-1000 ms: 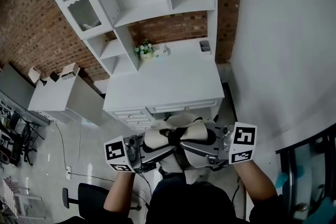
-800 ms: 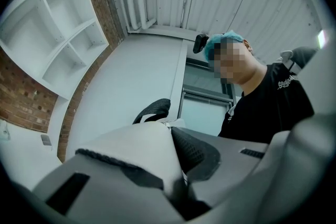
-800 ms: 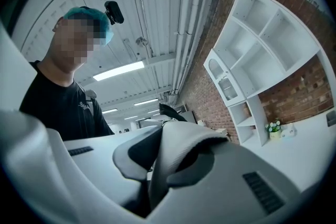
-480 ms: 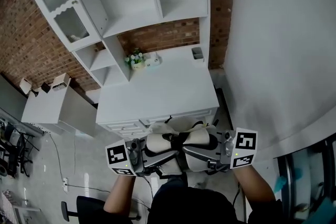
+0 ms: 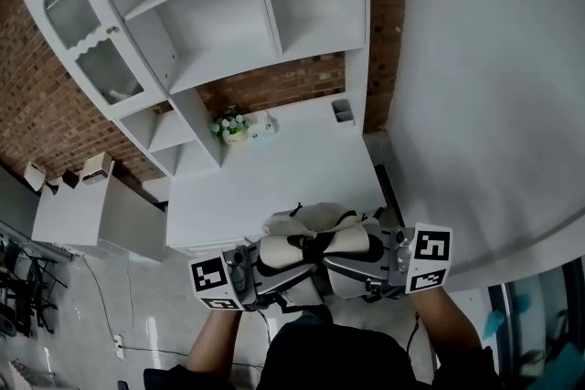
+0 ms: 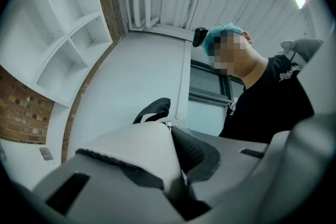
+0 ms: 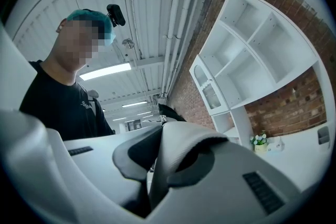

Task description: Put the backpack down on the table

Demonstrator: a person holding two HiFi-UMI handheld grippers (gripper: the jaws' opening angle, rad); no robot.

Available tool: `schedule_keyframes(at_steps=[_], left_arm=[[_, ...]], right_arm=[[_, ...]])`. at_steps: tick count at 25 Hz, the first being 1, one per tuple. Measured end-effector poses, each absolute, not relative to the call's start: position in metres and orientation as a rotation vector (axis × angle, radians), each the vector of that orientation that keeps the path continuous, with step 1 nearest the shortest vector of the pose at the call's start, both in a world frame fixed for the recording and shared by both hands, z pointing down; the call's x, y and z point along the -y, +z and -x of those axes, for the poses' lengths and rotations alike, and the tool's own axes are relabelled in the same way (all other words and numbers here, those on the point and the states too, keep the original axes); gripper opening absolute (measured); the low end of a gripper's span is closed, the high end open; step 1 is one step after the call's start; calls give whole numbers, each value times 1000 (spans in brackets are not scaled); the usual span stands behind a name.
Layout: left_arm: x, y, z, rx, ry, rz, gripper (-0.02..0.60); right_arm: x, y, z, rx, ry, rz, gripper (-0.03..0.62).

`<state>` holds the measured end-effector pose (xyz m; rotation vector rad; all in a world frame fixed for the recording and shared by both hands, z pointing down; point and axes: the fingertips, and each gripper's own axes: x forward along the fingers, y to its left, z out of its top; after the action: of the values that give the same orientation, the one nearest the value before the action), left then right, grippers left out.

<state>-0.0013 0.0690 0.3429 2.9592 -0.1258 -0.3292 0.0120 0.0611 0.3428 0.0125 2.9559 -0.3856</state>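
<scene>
The cream backpack (image 5: 315, 237) hangs at the near edge of the white worktop (image 5: 274, 183), carried between two claws and not yet set down. The left claw (image 5: 249, 262) is clamped on a cream strap (image 6: 139, 149); the right claw (image 5: 382, 258) pinches another strap (image 7: 181, 152). The carry looks nearly done; lowering the bag and letting go remain. A small plant (image 5: 232, 125) stands at the far side, below white shelves (image 5: 228, 5)
</scene>
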Motion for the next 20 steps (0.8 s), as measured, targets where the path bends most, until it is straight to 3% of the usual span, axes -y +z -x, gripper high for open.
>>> schedule_keyframes(at_steps=[20], left_arm=[[70,323,84,0,-325,-3007,55]], right_arm=[[77,323,70,-2932,-363,124,49]])
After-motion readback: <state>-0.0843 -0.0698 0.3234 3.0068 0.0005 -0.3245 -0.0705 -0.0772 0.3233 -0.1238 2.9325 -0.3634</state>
